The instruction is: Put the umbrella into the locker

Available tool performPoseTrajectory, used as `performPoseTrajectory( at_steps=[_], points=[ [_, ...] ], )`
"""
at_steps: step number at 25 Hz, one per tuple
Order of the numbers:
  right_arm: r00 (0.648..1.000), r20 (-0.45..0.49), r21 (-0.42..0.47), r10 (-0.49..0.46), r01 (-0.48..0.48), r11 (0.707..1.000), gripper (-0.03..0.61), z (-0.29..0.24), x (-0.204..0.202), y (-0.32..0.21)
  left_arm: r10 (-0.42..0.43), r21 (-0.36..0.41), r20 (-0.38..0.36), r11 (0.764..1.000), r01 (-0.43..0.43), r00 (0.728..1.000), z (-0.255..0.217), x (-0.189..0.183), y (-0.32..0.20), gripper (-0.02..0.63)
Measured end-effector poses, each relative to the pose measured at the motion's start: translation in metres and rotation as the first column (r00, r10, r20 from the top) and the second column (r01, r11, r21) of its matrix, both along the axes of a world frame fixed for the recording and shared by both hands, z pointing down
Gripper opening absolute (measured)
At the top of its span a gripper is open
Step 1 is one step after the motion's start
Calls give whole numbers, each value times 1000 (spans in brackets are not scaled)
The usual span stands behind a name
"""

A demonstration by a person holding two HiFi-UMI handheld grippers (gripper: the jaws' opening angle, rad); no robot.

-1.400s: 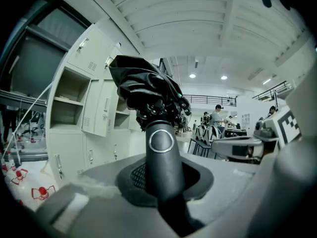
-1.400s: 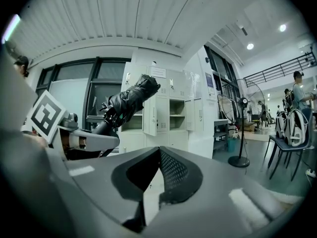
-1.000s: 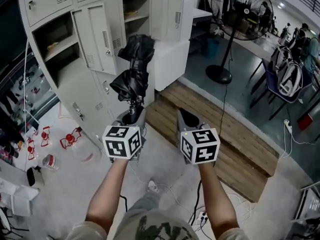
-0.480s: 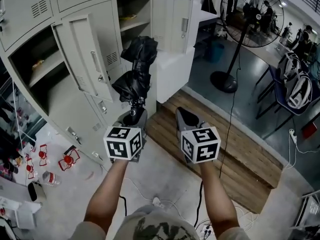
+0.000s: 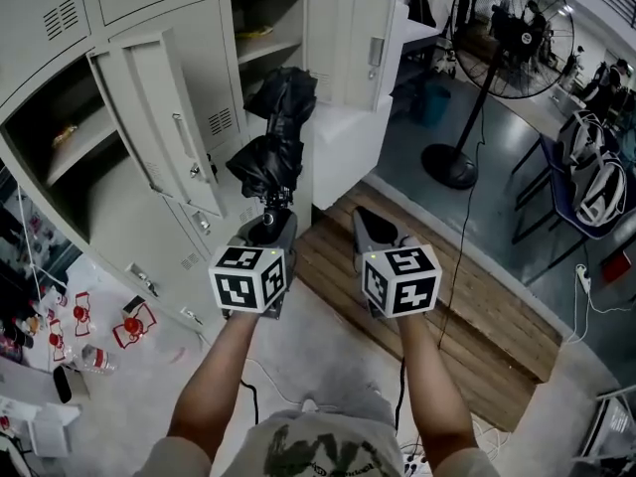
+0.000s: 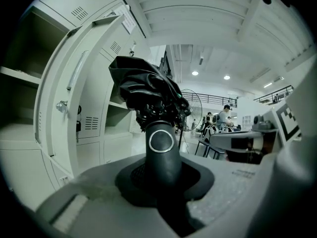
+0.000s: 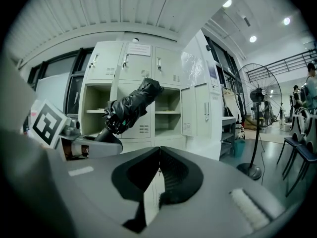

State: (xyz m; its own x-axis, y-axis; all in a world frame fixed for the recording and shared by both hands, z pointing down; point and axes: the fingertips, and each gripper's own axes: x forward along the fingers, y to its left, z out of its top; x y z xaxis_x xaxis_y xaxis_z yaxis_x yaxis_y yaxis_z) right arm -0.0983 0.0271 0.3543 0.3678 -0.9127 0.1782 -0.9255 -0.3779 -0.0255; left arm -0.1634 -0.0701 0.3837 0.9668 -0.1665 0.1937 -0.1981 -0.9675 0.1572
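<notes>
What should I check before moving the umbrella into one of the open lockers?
1. Grip: left tongs clamp the umbrella by its handle: ok.
2. Umbrella folded: ok, canopy bundled.
3. Access: locker door open, second door too: ok.
4. Spare hand: right tongs shut, empty: ok.
5. Room in the compartment: cannot tell; a yellowish thing lies on its shelf.
6. Umbrella inside: not ok, outside the lockers.
</notes>
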Motion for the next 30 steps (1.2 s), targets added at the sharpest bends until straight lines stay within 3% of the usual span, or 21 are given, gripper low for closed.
performPoseTrajectory(
  at_steps=[11,18,23,30],
  points=[
    [993,-23,7,-119,119,993,-8,-9,72,-48,-104,4,-12,995,104,994,-2,60,-36,63],
    [967,-16,-11,-255,254,967,-8,-5,144,-93,-244,-21,11,970,244,970,7,112,-70,63],
    [932,-4,-24,-362,361,932,-8,2,186,-119,-343,-36,43,938,344,939,16,149,-87,63],
    [856,24,-21,-516,517,856,-8,-5,233,-144,-485,-40,83,871,489,871,13,191,-89,63]
  ],
)
